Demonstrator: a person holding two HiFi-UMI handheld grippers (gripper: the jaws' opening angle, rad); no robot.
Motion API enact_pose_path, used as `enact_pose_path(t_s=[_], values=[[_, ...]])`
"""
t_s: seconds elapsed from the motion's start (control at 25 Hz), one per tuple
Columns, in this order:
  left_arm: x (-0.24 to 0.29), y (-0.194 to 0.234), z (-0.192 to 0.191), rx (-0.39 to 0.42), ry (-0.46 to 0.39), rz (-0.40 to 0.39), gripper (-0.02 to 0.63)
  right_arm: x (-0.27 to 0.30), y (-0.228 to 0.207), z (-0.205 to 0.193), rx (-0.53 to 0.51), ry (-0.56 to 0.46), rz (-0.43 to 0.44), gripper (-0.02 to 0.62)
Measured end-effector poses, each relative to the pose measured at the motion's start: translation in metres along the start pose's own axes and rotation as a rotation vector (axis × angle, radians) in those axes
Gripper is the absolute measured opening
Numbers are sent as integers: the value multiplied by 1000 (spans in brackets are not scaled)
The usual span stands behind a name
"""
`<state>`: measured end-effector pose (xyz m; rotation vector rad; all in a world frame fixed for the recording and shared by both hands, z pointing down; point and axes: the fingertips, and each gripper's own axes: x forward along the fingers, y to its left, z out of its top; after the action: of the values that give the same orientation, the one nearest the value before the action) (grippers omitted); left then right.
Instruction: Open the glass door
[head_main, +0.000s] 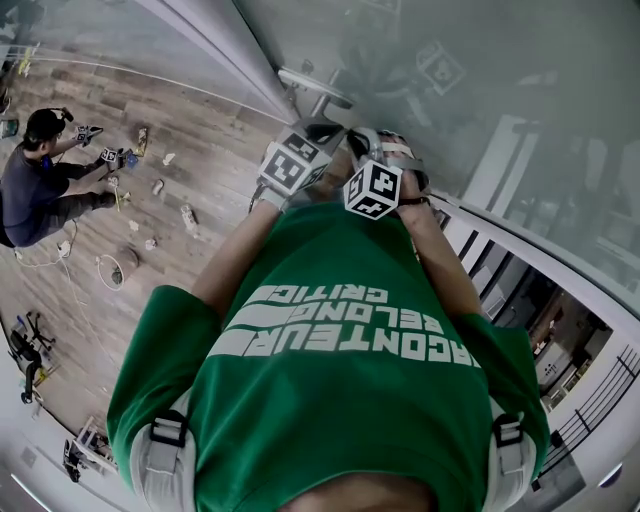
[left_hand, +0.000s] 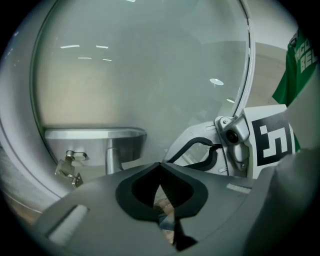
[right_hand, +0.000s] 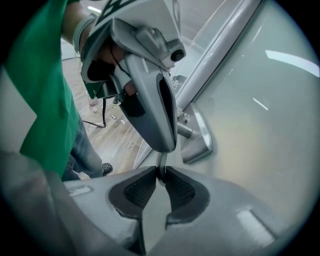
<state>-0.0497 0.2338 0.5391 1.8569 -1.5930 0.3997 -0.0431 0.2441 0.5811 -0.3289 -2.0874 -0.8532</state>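
Observation:
The frosted glass door stands right in front of me, and its flat metal handle sits on a short post just beyond both grippers. In the left gripper view the handle is ahead and to the left, apart from my left gripper, whose jaws are shut on nothing. My right gripper is closed on a thin metal strip just below the handle plate; I cannot tell what the strip belongs to. The left gripper hangs directly above it.
A metal door frame runs diagonally at the left of the glass. A person sits on the wooden floor at far left among scattered small items. A railing shows at lower right. A small latch is under the handle.

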Motion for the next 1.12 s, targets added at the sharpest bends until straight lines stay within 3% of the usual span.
enact_pose_path(t_s=[0.4, 1.12], values=[[9, -4, -14, -4, 20, -14, 14, 7, 2, -2, 29, -33, -11, 49], [19, -1, -2, -25, 20, -31, 15, 13, -8, -4, 48, -80, 4, 51]])
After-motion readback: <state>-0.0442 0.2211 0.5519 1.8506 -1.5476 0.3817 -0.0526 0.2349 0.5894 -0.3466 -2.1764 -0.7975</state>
